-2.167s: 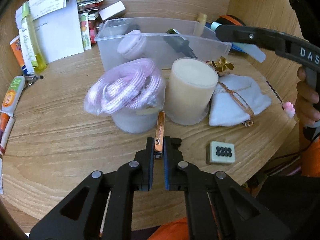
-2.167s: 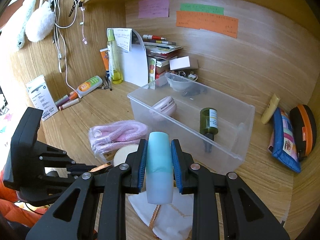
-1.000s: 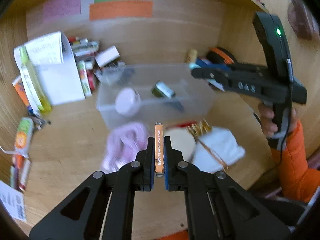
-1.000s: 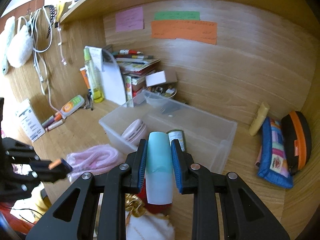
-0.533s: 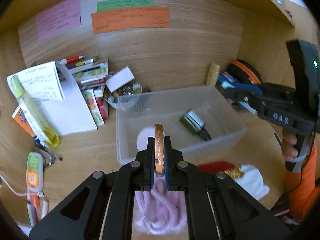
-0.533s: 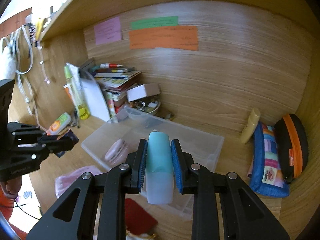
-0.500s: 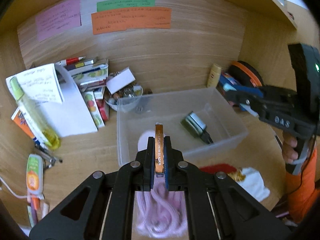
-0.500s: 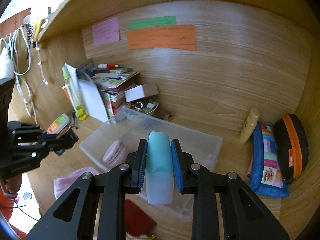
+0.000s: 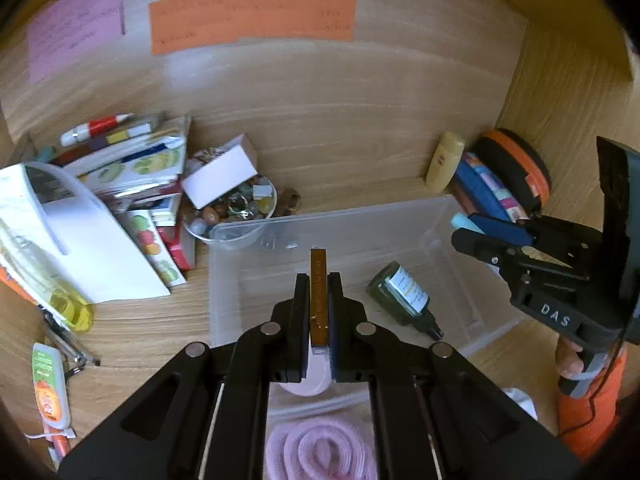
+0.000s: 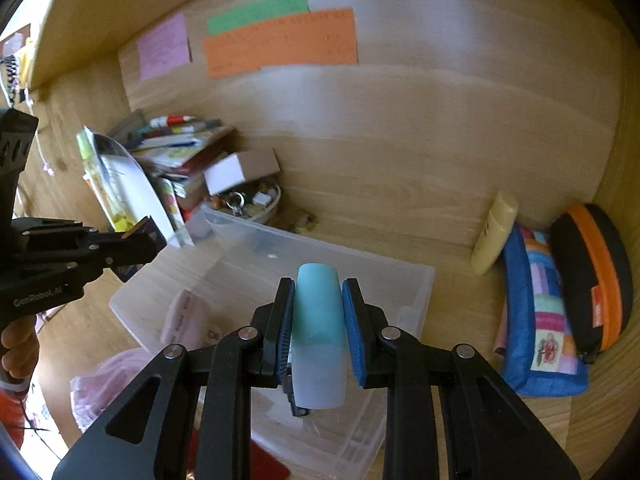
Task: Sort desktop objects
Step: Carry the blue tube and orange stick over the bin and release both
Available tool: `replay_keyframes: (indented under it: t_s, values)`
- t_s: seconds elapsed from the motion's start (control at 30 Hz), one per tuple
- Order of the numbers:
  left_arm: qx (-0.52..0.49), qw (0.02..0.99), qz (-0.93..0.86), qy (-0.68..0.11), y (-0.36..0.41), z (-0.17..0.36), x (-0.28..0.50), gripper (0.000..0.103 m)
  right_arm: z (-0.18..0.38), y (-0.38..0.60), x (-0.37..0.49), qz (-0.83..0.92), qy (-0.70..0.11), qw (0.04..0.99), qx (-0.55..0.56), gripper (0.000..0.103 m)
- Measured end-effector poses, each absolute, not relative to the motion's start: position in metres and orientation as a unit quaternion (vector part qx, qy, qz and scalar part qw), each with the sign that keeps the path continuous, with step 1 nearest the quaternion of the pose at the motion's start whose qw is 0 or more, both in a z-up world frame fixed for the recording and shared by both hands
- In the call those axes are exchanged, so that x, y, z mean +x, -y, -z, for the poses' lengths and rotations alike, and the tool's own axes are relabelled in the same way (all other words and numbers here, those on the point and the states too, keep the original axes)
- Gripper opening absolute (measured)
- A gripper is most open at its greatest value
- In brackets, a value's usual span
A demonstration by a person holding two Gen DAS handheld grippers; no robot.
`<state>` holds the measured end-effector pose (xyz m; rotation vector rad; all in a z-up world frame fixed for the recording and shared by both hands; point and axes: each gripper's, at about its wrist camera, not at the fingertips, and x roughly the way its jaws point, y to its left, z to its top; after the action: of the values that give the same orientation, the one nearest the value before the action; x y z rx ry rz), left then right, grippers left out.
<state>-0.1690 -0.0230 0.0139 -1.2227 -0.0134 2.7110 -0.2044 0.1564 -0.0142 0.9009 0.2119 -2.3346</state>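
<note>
My left gripper (image 9: 319,280) is shut on a thin orange blade pack (image 9: 319,300), held above the clear plastic bin (image 9: 460,216). In the bin lie a dark green bottle (image 9: 404,300) and a pink round case (image 9: 308,380). My right gripper (image 10: 319,300) is shut on a teal and white tube (image 10: 318,336), held over the same bin (image 10: 400,276). The right gripper also shows at the bin's right end in the left wrist view (image 9: 472,236). The left gripper shows at the left of the right wrist view (image 10: 140,240).
A pink rope bundle (image 9: 320,452) lies in front of the bin. Books and papers (image 9: 100,200), a bowl of trinkets (image 9: 236,204) and a white box (image 9: 220,170) stand at the back left. A yellow tube (image 10: 494,232), striped pouch (image 10: 540,312) and black-orange case (image 10: 592,280) sit right.
Both grippers have moved forward and now hang over the bin. Each still holds its object. The rope bundle has slipped toward the bottom of the left view.
</note>
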Motion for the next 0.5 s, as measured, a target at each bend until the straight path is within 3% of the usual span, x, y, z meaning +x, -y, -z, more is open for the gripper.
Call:
replay_keyframes:
  t_s: [0.5]
  values:
    - [-0.469, 0.084, -0.879, -0.029, -0.007, 0.033, -0.213, 0.006, 0.054, -0.152, -0.219, 0.879, -0.111, 0.275, 0.374, 0.022]
